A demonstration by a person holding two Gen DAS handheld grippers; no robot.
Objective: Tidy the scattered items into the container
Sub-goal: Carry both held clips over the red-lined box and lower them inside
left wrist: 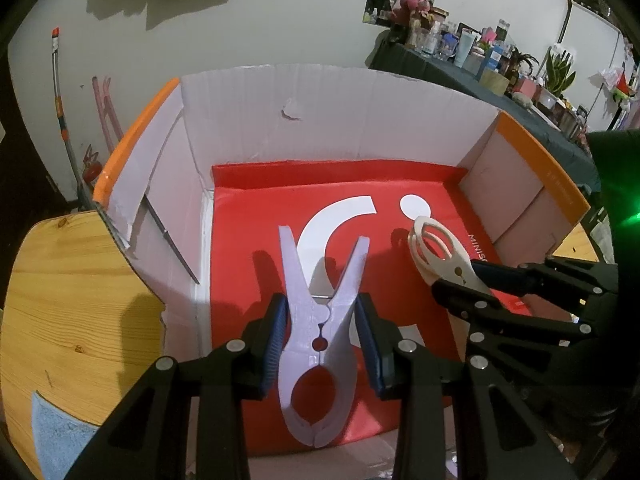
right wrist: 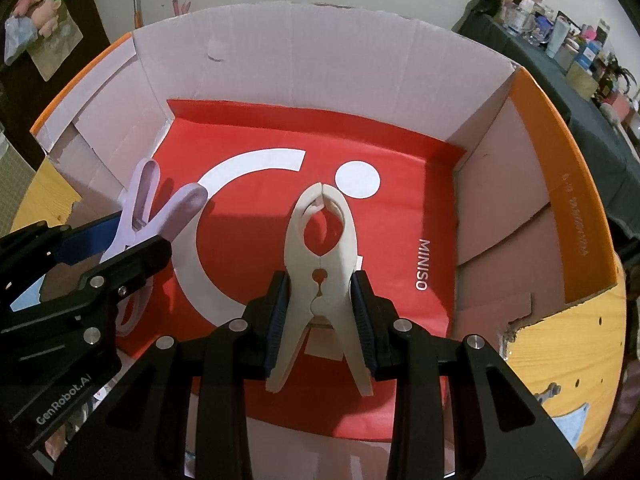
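My left gripper [left wrist: 322, 340] is shut on a large lilac clothes peg [left wrist: 318, 344], held over the open cardboard box [left wrist: 280, 120] with its red MINISO liner. My right gripper [right wrist: 320, 312] is shut on a large cream clothes peg [right wrist: 322, 256], also held over the red liner [right wrist: 400, 216]. In the left wrist view the cream peg [left wrist: 436, 252] and the right gripper [left wrist: 460, 284] show at the right. In the right wrist view the lilac peg [right wrist: 144, 208] and the left gripper [right wrist: 132, 256] show at the left. Both pegs are above the box floor.
The box has white inner walls and orange flaps [left wrist: 132, 144] [right wrist: 556, 184]. It stands on a wooden table [left wrist: 72, 312]. A blue cloth [left wrist: 56, 436] lies at the table's near left. A cluttered dark shelf [left wrist: 500, 72] stands behind on the right.
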